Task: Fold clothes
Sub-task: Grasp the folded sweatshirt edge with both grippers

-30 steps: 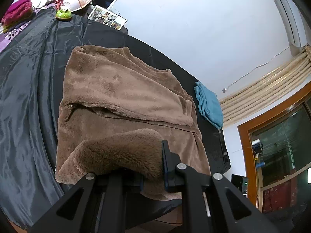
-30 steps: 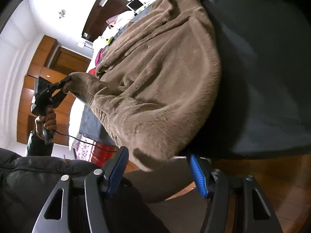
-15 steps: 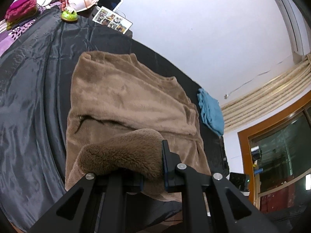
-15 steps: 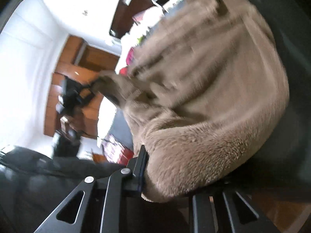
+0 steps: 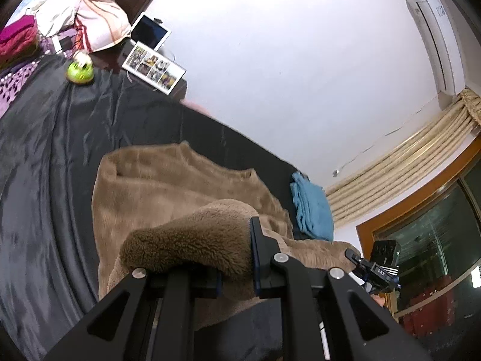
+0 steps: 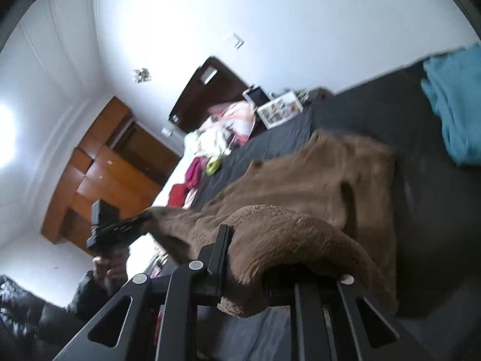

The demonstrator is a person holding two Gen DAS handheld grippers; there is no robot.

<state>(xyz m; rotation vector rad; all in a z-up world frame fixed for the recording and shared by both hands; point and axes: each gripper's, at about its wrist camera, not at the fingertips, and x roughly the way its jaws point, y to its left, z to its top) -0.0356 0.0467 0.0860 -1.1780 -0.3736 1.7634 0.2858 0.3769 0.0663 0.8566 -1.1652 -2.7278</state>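
The room is bright, with a white glare on the wall (image 6: 6,132) left of the wooden wardrobe (image 6: 99,177), the brown fleece (image 6: 324,180) looks smeared and blurry, the window (image 5: 436,225) is dark, and both round pictures bend and turn black at the edges.

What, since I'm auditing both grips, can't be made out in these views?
- Left wrist view: pads of the left gripper, buried under the brown fleece garment.
- Right wrist view: jaws of the right gripper are closing with fleece between them; fleece hides one fingertip.
- Same view: far garment edge, motion-blurred.
- Same view: blue cloth, cut by the frame edge.
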